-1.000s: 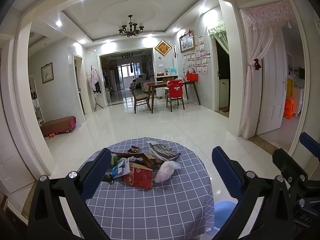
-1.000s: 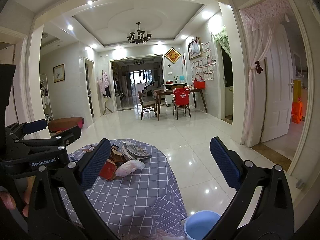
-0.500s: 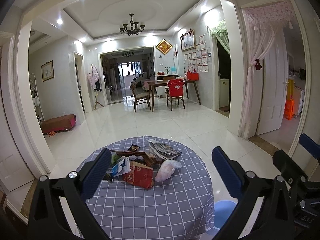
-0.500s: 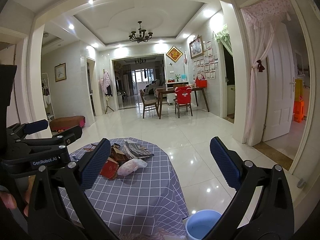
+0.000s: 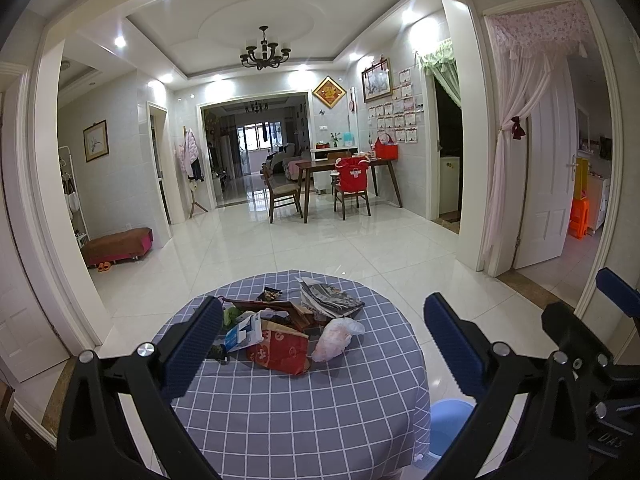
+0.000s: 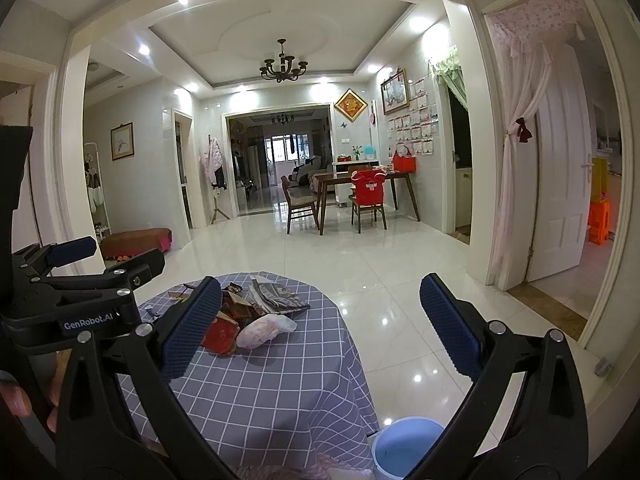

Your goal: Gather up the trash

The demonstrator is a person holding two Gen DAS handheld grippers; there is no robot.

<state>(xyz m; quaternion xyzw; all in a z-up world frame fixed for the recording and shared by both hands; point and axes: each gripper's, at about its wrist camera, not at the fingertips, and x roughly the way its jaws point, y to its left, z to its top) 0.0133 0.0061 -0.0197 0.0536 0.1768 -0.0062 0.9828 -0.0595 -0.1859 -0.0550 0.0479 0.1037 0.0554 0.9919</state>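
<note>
Two open tools, left tool (image 6: 80, 256) marked "GenRobot.AI"

A round surface (image 5: 304, 412) wears a grey checked cloth. Near its far side lie a red packet (image 5: 280, 350), a white plastic bag (image 5: 336, 332) and folded newspaper (image 5: 328, 298). A blue bucket (image 6: 404, 444) stands on the tiled floor (image 6: 360, 256).

Trash pile (image 5: 288, 328) is lying on the table (image 5: 304, 408) ahead between the left fingers (image 5: 192, 344); bucket (image 6: 404, 446) is sitting below-right.

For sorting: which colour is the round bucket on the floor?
Light blue plastic bucket; right wrist view shows it best.
</note>
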